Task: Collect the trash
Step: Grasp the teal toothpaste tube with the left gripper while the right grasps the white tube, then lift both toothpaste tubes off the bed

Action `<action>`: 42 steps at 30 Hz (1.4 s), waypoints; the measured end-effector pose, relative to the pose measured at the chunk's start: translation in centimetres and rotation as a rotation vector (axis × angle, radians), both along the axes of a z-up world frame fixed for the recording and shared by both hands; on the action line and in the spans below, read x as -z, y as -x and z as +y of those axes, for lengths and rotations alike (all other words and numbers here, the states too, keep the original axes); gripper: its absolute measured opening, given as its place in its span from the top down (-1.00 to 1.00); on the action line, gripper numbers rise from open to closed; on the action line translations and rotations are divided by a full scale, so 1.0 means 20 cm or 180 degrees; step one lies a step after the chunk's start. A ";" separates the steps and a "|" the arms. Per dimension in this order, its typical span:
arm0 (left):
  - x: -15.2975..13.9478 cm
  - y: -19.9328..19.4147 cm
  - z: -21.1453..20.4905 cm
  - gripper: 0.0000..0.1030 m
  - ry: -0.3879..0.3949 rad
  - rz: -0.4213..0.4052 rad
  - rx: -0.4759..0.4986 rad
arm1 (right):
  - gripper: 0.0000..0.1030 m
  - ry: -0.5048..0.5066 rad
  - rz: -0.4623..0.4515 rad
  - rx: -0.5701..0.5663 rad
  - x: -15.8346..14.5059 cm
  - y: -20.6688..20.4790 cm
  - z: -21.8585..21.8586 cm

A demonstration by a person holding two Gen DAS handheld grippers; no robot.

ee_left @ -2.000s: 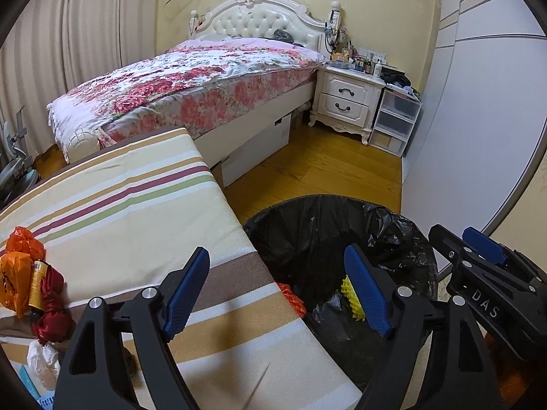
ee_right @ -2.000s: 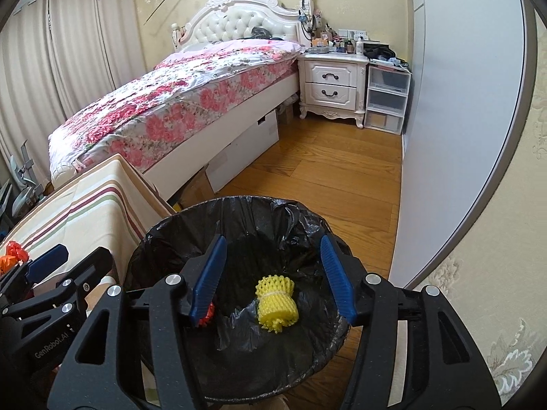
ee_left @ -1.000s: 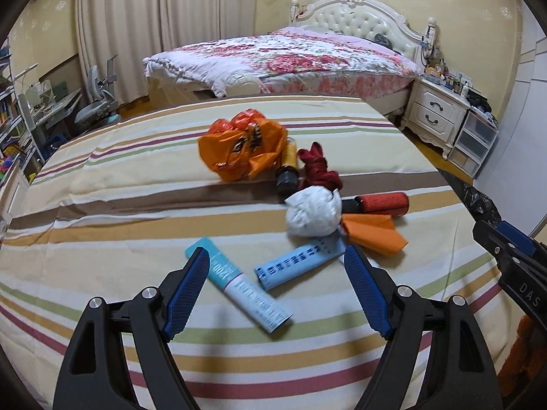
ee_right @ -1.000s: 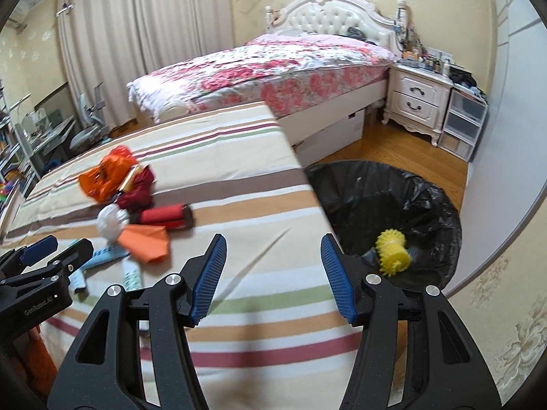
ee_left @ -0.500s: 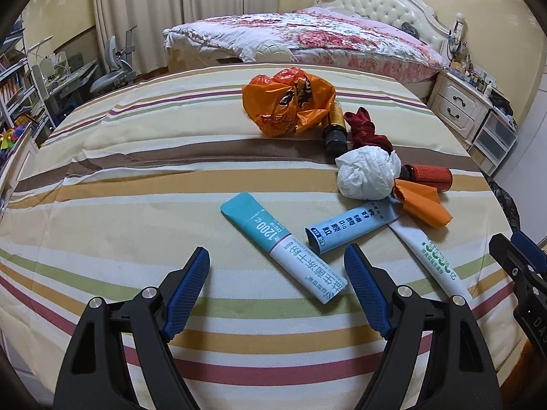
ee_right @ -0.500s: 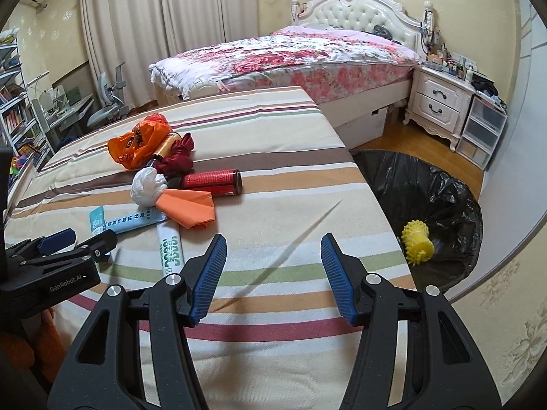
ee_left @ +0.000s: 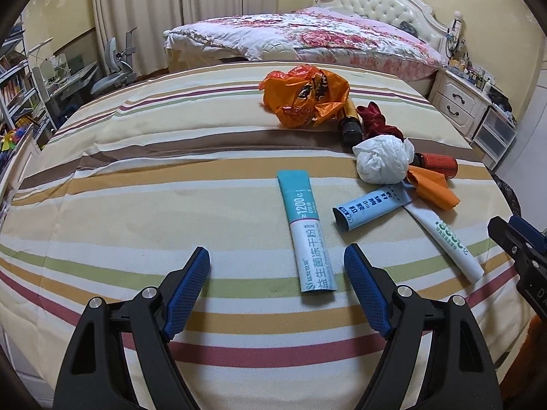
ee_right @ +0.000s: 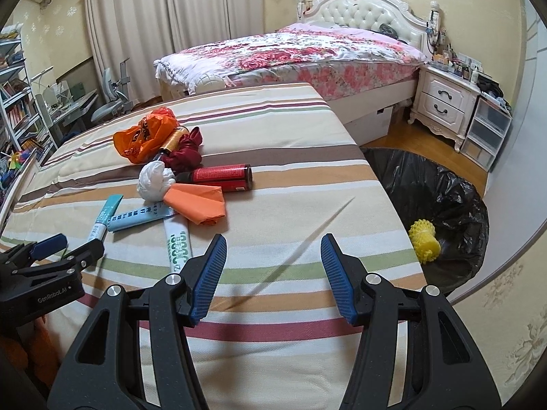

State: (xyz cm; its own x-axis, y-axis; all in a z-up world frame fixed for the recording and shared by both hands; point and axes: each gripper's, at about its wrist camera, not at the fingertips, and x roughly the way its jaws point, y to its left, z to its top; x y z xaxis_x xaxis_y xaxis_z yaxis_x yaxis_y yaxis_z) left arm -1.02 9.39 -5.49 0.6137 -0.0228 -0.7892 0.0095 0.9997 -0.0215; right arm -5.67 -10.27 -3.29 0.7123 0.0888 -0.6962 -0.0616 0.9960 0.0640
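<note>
Plenty of bare striped cover [ee_left: 136, 177] on the near and far-left side, nothing on it. The clutter's bunched right of centre: teal sachet [ee_left: 307, 232] lying closest, blue sachet [ee_left: 371, 207], white wad [ee_left: 383, 164] and orange bag [ee_left: 306, 94] behind. Black-lined bin [ee_right: 454, 184] sits just off the cover's right edge.

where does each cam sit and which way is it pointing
Left wrist: rides the open left tool, looking across the striped bedcover at the teal-and-white sachet; the right tool's tip shows at right.
Right wrist: rides the open right tool, facing the bedcover edge and the black-lined bin; the left tool shows at left.
Shared: sachet, crumpled white tissue.
</note>
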 end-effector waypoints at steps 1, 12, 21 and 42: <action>0.00 -0.01 -0.01 -0.50 0.0020 0.0007 0.0035 | -0.09 0.0006 0.0000 -0.0012 0.00 0.00 0.01; 0.00 -0.02 -0.02 0.54 -0.0079 -0.0075 0.0163 | -0.09 0.0068 -0.0002 -0.0263 -0.02 0.01 0.14; -0.01 0.05 0.04 0.63 0.0036 -0.0099 0.0169 | -0.01 0.0062 0.0128 -0.0467 0.02 -0.01 0.23; -0.03 0.11 0.10 0.63 0.0142 -0.0194 0.0123 | 0.71 0.0122 0.0155 -0.0708 0.02 0.05 0.31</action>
